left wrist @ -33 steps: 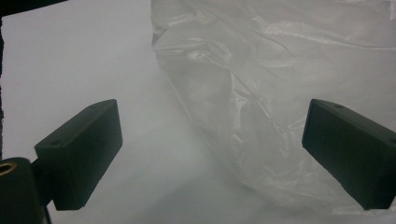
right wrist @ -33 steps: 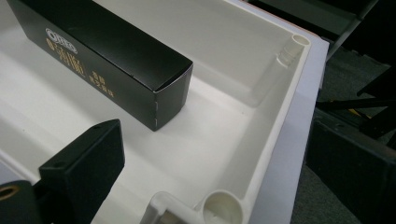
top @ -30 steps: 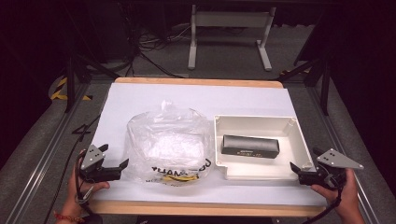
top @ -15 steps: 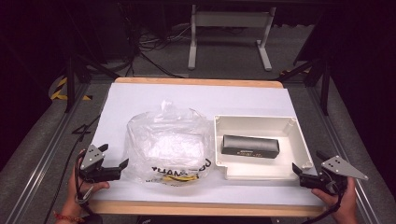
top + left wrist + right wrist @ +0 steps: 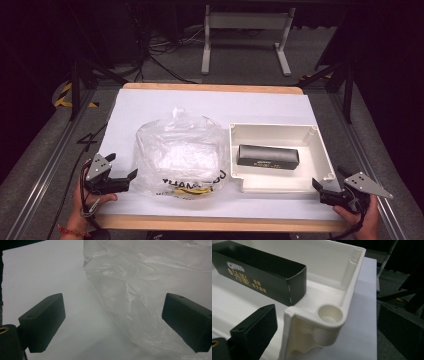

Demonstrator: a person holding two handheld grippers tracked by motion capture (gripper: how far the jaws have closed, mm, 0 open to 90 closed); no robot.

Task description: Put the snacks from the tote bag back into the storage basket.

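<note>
White table (image 5: 165,102) mid-frame: bag (image 5: 177,152) centre, black box (image 5: 267,156) inside the tray (image 5: 320,155) at right. Left gripper (image 5: 131,175) lower left, right gripper (image 5: 316,184) lower right, both spread wide, holding nothing.

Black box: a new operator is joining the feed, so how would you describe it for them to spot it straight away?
Start from the white-covered table and find the white plastic tray on its right half, beside the crumpled clear plastic bag. The black box lies inside that tray. It is long, narrow and dark, with gold lettering on its side, the only dark item among pale ones.
</note>
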